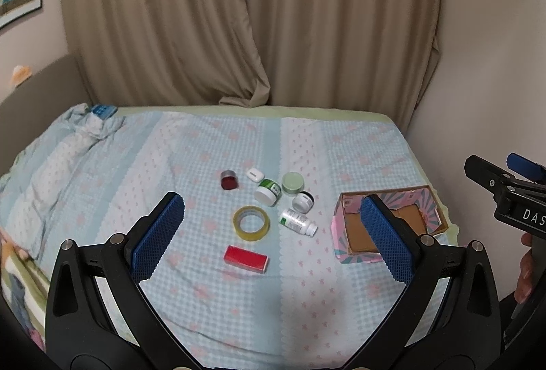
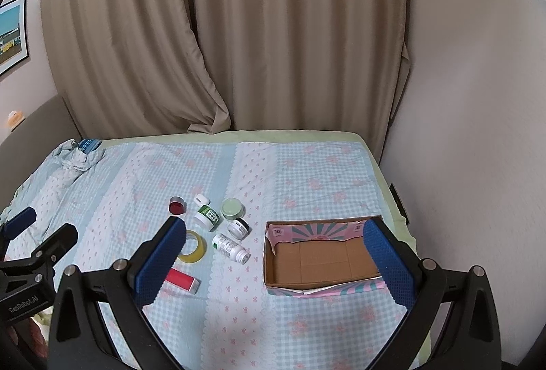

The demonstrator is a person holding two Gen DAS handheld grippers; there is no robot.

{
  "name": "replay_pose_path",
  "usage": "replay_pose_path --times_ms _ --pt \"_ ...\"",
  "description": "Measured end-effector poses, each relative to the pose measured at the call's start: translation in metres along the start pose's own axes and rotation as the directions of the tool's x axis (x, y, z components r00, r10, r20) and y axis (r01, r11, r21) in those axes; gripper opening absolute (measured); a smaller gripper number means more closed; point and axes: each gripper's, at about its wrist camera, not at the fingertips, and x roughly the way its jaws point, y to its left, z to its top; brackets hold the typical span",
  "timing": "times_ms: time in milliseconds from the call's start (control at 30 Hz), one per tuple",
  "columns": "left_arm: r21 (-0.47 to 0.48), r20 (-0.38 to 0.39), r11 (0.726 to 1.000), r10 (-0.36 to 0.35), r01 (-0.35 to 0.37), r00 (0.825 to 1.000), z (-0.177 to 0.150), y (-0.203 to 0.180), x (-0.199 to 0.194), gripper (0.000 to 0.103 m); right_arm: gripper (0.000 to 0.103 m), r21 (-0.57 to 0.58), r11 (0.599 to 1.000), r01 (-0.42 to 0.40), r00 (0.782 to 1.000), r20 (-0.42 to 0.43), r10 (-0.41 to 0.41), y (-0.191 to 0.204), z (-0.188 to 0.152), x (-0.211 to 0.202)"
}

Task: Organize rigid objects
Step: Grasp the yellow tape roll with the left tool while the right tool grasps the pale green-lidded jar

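Small objects lie grouped on the bed: a red box [image 1: 245,259] [image 2: 181,281], a yellow tape roll [image 1: 251,222] [image 2: 193,246], a white pill bottle on its side [image 1: 298,222] [image 2: 231,247], a green-labelled jar [image 1: 268,191] [image 2: 206,216], a pale green jar [image 1: 292,183] [image 2: 232,208], a black-and-white jar [image 1: 302,201] [image 2: 238,227], a red-lidded jar [image 1: 229,180] [image 2: 176,205] and a white earbud case [image 1: 255,174] [image 2: 201,199]. An open, empty pink cardboard box [image 1: 348,204] [image 2: 320,259] sits to their right. My left gripper [image 1: 273,233] is open above the objects. My right gripper [image 2: 274,264] is open near the box.
The bed has a blue checked cover [image 2: 307,175] bunched at the far left, with a blue remote [image 1: 102,111] there. Beige curtains [image 1: 239,11] hang behind, a wall stands at the right. The right gripper [image 1: 505,189] shows at the left wrist view's right edge.
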Motion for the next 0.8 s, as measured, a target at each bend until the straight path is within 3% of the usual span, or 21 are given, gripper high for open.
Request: replay_pose_path --times_ms 200,400,800 --pt "-0.033 -0.041 0.999 0.029 -0.03 0.999 -0.017 -0.001 0.016 0.102 0.103 -0.024 0.999 -0.036 0.999 -0.033 0.035 -0.007 0.0 0.017" --pt "-0.049 -0.143 0.996 0.061 -0.069 0.988 -0.041 -0.001 0.065 0.102 0.103 -0.064 0.994 -0.089 0.992 -0.091 0.083 -0.01 0.001 0.059" --pt "-0.069 -0.278 0.991 0.09 -0.113 0.956 -0.083 0.027 0.217 0.102 0.103 -0.14 0.972 -0.19 0.964 -0.215 0.157 0.003 0.001 0.2"
